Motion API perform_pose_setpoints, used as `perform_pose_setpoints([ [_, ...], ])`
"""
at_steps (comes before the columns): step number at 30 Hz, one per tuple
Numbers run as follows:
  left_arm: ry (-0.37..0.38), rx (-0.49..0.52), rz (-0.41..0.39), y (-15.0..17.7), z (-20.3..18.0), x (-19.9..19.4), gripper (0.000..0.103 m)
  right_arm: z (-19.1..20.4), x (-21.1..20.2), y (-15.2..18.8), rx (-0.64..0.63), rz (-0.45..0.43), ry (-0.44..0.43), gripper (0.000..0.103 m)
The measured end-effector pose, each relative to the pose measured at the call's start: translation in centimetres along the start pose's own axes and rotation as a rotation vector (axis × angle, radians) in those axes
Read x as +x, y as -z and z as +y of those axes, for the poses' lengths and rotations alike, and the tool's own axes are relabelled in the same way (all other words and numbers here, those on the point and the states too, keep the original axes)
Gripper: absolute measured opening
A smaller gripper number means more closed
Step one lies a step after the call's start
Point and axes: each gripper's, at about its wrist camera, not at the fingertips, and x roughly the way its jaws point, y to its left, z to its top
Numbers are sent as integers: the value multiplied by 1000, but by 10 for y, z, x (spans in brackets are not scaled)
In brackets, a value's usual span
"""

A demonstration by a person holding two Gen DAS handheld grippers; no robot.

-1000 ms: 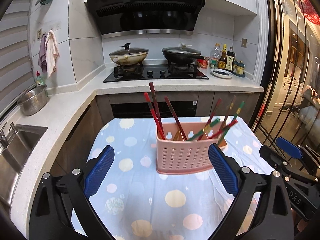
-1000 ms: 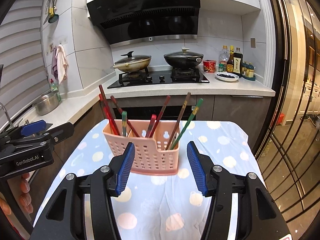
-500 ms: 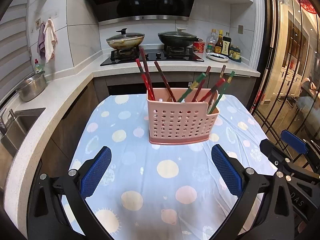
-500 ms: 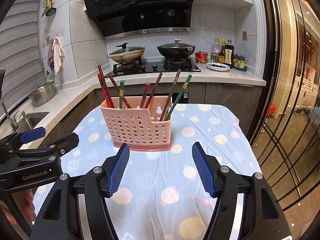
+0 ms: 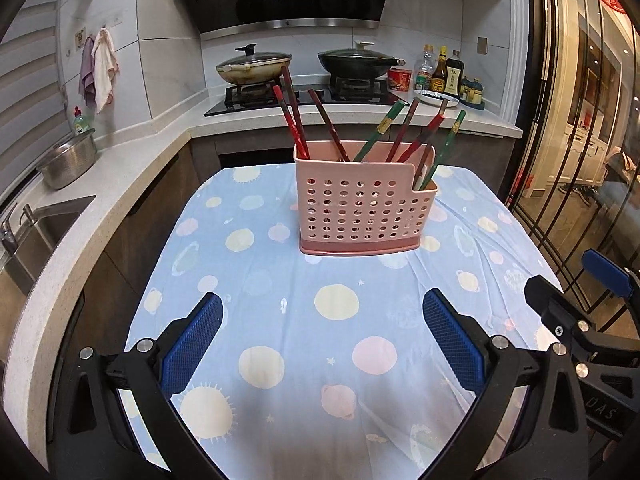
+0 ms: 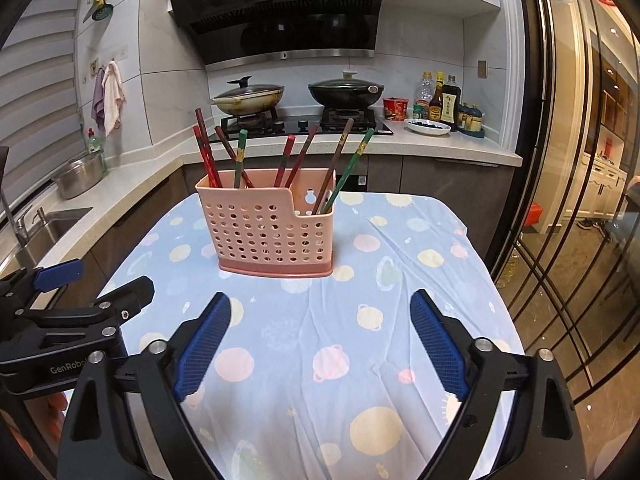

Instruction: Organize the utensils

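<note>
A pink perforated utensil holder (image 5: 362,204) stands upright on the table with the blue dotted cloth (image 5: 280,320); it also shows in the right wrist view (image 6: 272,228). Several red, brown and green chopsticks (image 5: 404,134) (image 6: 298,158) lean in its compartments. My left gripper (image 5: 320,328) is open and empty, low over the cloth, well short of the holder. My right gripper (image 6: 320,324) is open and empty, also short of the holder. The right gripper shows at the right of the left wrist view (image 5: 592,296); the left gripper shows at the left of the right wrist view (image 6: 72,304).
Behind the table runs an L-shaped counter (image 5: 120,164) with a hob and two lidded pans (image 5: 256,68) (image 5: 356,62), sauce bottles (image 5: 444,76) and a plate at the right, a steel bowl (image 5: 68,160) and a sink (image 5: 36,232) at the left. Glass doors (image 5: 580,160) stand right.
Both grippers have drawn back from the holder and sit nearer the table's front edge; both stayed open. The holder and chopsticks have not moved.
</note>
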Motion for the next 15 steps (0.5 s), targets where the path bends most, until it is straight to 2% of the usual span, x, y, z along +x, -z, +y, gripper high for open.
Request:
perform_pose_setpoints([
  [15, -27, -2, 42, 19, 0, 5, 96, -12, 1, 19, 21, 17, 32, 97],
])
